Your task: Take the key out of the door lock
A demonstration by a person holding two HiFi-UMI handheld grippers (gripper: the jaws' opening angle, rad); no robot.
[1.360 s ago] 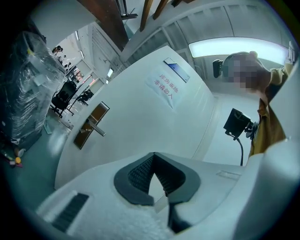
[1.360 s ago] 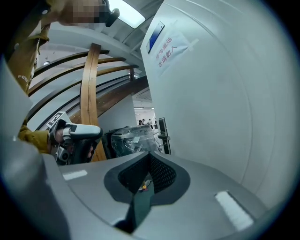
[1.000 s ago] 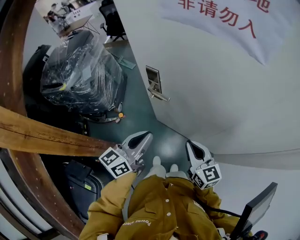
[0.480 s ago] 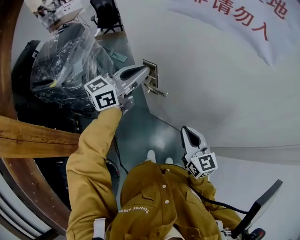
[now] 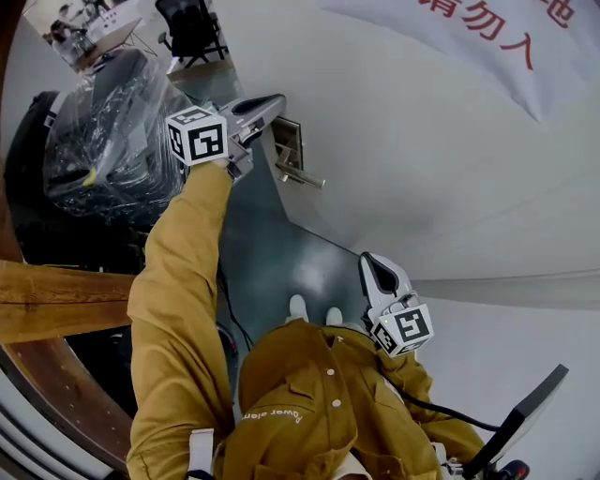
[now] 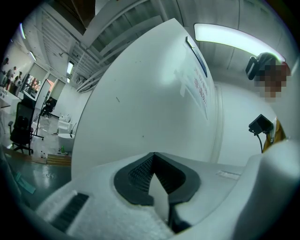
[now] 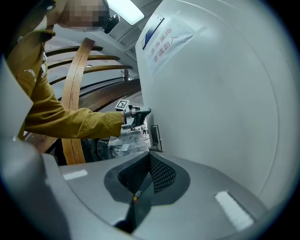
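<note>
The metal lock plate (image 5: 289, 142) with its lever handle (image 5: 302, 176) sits on the white door (image 5: 422, 169); I cannot make out a key on it. My left gripper (image 5: 275, 99) is raised at arm's length, its tips just above and left of the plate, jaws shut with nothing between them. From the right gripper view, the left gripper (image 7: 146, 111) hovers just above the lock plate (image 7: 155, 138). The left gripper view shows only its own shut tips (image 6: 153, 156) and the white door (image 6: 140, 103). My right gripper (image 5: 369, 261) hangs low by my waist, shut (image 7: 149, 156) and holding nothing.
A plastic-wrapped bundle (image 5: 103, 131) stands left of the door on the dark floor (image 5: 272, 262). A curved wooden beam (image 5: 56, 291) runs along the left. A notice with red characters (image 5: 487, 23) hangs on the door. A black stand (image 5: 525, 412) is at lower right.
My left gripper rose from beside my waist up to the lock plate, and now sits a little higher than half a second ago. The right gripper has hardly moved.
</note>
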